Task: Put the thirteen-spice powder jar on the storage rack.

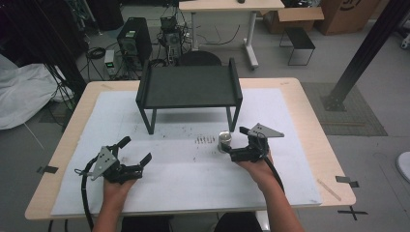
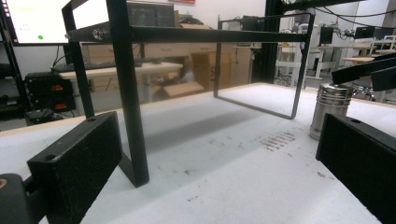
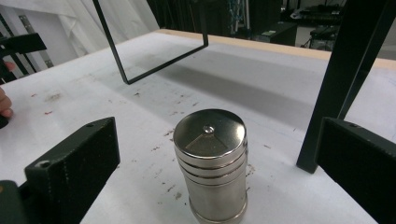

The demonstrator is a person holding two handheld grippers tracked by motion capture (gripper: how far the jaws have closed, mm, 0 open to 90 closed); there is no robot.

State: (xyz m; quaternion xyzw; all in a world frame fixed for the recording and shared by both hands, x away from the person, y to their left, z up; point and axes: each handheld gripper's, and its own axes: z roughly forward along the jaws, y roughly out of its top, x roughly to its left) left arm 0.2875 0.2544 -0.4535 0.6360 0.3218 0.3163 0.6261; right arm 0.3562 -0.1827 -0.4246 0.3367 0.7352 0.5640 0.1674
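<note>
High view: one black metal stand (image 1: 188, 87) on the white mat (image 1: 183, 183), taken as landmark. One steel canister (image 1: 224, 142) stands upright just in front of the stand's front right leg. Right gripper (image 1: 227, 151) sits right at the canister, jaws spread and reaching past it on both sides, nothing clamped yet. Left gripper (image 1: 138, 151) rests well to the front left of the stand, jaws apart, empty, well apart from the canister. Two grippers, one canister, one stand.

Left gripper view: own two black jaws wide, nothing between them. Stand's front left leg (image 2: 128, 93) close ahead. Canister (image 2: 329, 110) off to the far side past the stand's front, upright, with the other gripper's jaws just beside it.

Right gripper view: canister (image 3: 212, 163) dead centre between the two released jaws, a gap on each side, not touching either pad. Stand's leg (image 3: 345, 79) just behind on one side. Lid shows a small centre knob.

Step, as I judge it: approach done, grasp pending. Next move calls for closing the right jaws squarely on the canister's body, low enough to avoid tipping, and staying clear of the stand leg.
</note>
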